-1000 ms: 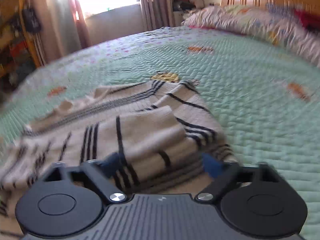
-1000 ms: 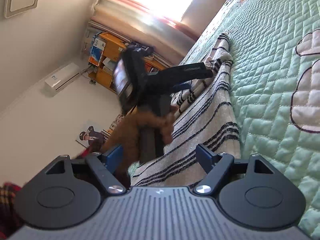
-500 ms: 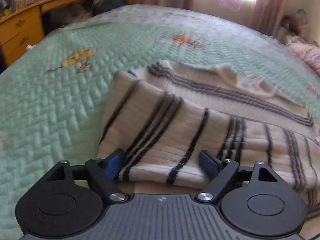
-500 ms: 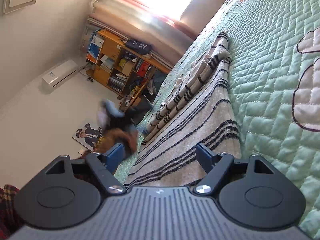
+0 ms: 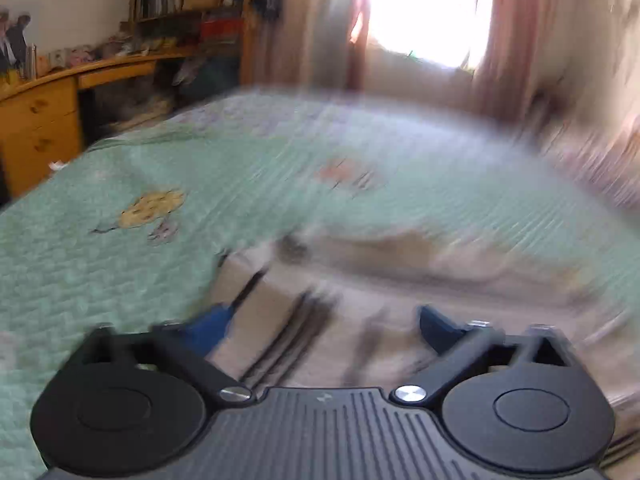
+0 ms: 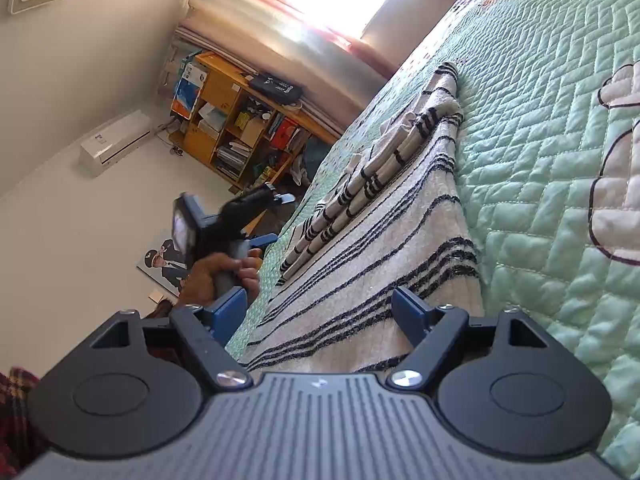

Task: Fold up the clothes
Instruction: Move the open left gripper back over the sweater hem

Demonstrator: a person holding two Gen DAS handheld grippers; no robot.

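Sweater [image 6: 384, 248] lies lengthwise on bed [image 6: 540, 160], between both jaws.
Left gripper [image 5: 322, 326] just widened, empty; right gripper [image 6: 320, 310] open, straddling the near hem.

I see a beige sweater [image 6: 384, 240] with black stripes on my mint-green quilt [image 6: 540, 140] stitched in herringbone, beside pink curtains [image 5: 504, 40] and blue-padded black grippers.

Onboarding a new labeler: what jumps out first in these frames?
The striped sweater, cream with black bands, lies partly folded on the green quilt. The right gripper sits at its near edge, jaws apart either side of the cloth. In the right view the left gripper, held in a hand beside the bed, has jaws that have just been opening with nothing between them; its own view is badly blurred.
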